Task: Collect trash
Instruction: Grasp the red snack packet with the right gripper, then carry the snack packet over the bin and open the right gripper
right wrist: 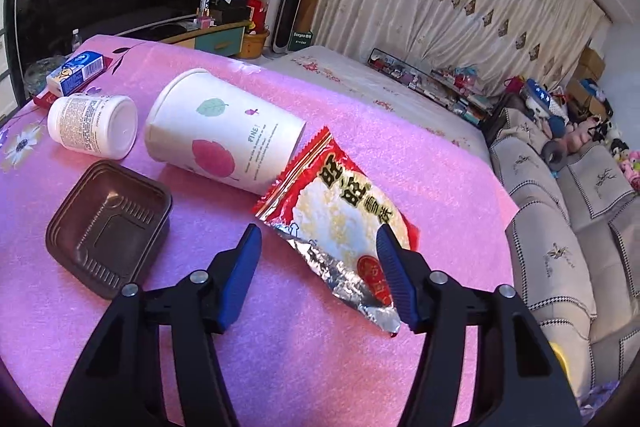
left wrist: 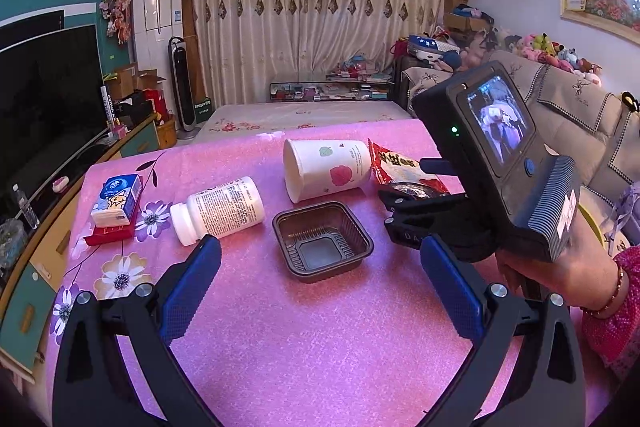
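Left gripper (left wrist: 320, 259): jaws spread over the brown tray (left wrist: 322, 241) on the worktop (left wrist: 320, 347). Right gripper (right wrist: 318, 235): jaws spread, straddling the snack wrapper (right wrist: 336, 211), not pinching.

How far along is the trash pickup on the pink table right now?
Nothing looks collected yet. The right gripper is open over the torn red snack wrapper, not gripping it. The left gripper is open and empty. The paper cup, white bottle and brown plastic tray still lie on the table.

One cup (right wrist: 224, 131), bottle (right wrist: 92, 127), tray (right wrist: 108, 227), wrapper (right wrist: 340, 219).
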